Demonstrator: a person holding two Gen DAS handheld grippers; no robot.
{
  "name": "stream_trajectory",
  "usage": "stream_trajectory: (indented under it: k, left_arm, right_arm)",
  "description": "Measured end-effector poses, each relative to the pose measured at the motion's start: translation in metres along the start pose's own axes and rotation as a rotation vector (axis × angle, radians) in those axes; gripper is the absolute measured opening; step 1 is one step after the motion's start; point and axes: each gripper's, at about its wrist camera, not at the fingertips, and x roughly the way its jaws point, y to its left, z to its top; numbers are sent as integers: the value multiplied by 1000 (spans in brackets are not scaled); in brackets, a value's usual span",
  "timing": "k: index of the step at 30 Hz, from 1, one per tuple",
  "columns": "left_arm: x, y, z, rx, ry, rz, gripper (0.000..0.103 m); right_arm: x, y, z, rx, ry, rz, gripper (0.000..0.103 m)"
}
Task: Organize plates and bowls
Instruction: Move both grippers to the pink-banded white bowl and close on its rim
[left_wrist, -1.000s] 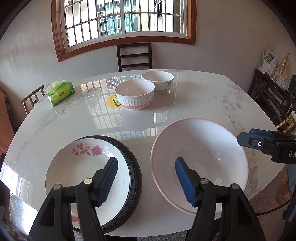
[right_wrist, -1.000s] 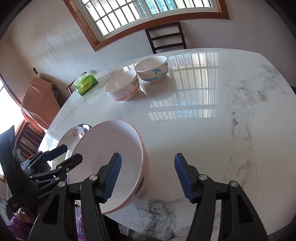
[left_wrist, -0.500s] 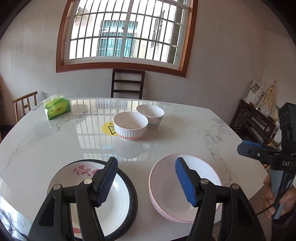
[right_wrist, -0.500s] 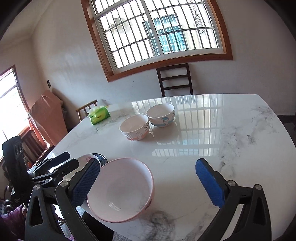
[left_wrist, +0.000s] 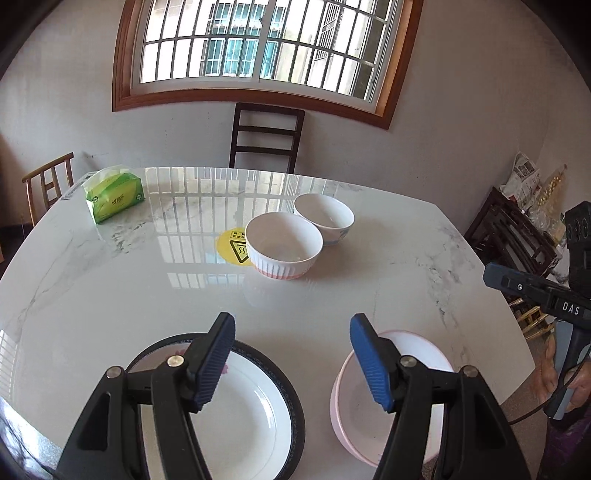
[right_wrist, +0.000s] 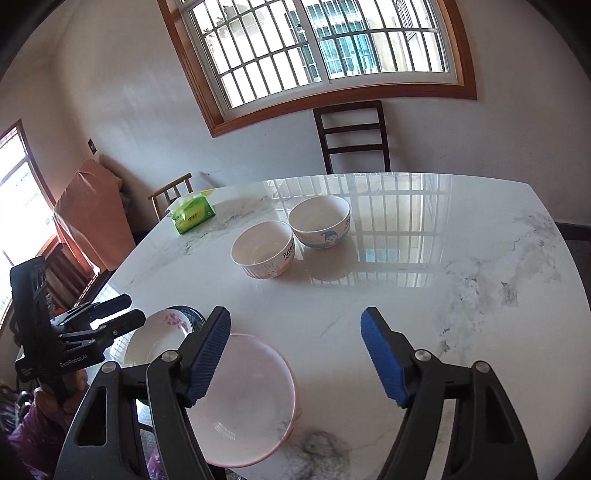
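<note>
Marble runs under everything in our left wrist view: the table (left_wrist: 110, 295) carries, at its near edge, the white plate (left_wrist: 251, 413) stacked on a dark-rimmed plate (left_wrist: 295, 417), with the pink bowl (left_wrist: 354, 406) just beside it to the right. Our left gripper (left_wrist: 291, 358) hangs above them, jaws apart and empty; both have shrunk below us since a second ago, so we have pulled up and back. Mid-table, the ribbed bowl (left_wrist: 282, 251) touches the blue-print bowl (left_wrist: 325, 218); a tissue pack (left_wrist: 114, 197) sits at the far left corner.

In the right wrist view, the right gripper (right_wrist: 295, 358) has just been closing from a wider spread, nothing between its jaws. The two small bowls look next, and nothing blocks the reach.
</note>
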Motion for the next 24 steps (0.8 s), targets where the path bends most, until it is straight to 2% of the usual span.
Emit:
stream_trajectory:
  k: [1, 2, 4, 9, 11, 16, 18, 24]
  left_arm:
    - [5, 5, 5, -19, 3, 8, 66]
    - [10, 8, 10, -33, 8, 13, 66]
    - [24, 14, 19, -46, 31, 10, 66]
    - [57, 20, 34, -80, 93, -1, 66]
    - [70, 24, 40, -97, 120, -36, 66]
    - [95, 23, 58, -75, 143, 24, 66]
    - [106, 26, 65, -79, 150, 22, 66]
    - [136, 39, 77, -109, 170, 28, 66]
  right_arm:
    - [5, 1, 4, -14, 16, -4, 56]
    - [13, 4, 8, -40, 44, -16, 38]
    - [25, 5, 15, -60, 71, -49, 16]
    - [62, 7, 33, -72, 148, 14, 14]
    - [83, 7, 40, -39, 201, 50, 14]
    - [137, 11, 57, 38, 293, 104, 14]
    - [157, 7, 66, 107, 316, 142, 14]
    - [204, -4, 82, 208, 358, 158, 17]
